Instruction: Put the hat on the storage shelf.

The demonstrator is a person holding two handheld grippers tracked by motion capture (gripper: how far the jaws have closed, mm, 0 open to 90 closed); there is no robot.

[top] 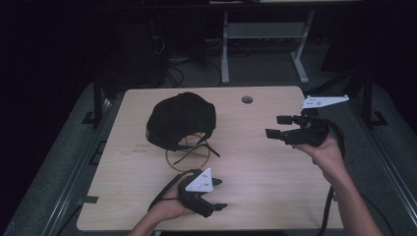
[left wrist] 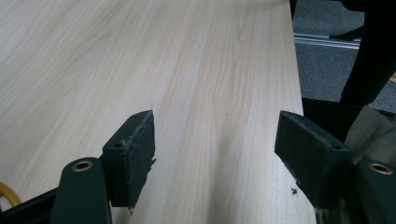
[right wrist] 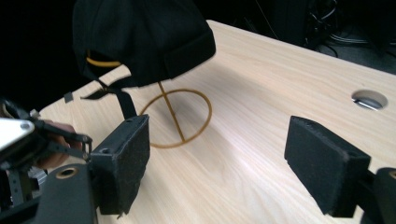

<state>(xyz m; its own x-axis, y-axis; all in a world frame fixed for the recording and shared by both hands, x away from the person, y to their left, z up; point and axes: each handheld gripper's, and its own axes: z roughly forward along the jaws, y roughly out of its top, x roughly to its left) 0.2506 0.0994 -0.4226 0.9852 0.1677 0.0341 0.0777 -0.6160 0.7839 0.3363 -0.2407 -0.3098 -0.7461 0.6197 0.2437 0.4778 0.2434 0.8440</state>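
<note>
A black cap (top: 179, 118) sits on a gold wire stand (top: 167, 157) at the table's left middle, its back strap (top: 196, 147) hanging loose. My left gripper (top: 220, 194) lies low near the front edge, just in front of the stand, pointing right; its jaws are open over bare wood (left wrist: 215, 140). My right gripper (top: 274, 126) is held above the table's right side, pointing left at the cap, open with nothing between its jaws (right wrist: 217, 144). In the right gripper view the cap (right wrist: 140, 37) and the stand's ring (right wrist: 208, 112) lie ahead, well beyond the pads.
The light wooden table (top: 275, 187) has a round cable hole (top: 247, 100) near its far edge. Beyond it stands a metal desk frame (top: 225, 54) with cables on a dark floor. The person's legs (left wrist: 369, 56) are off the table's near edge.
</note>
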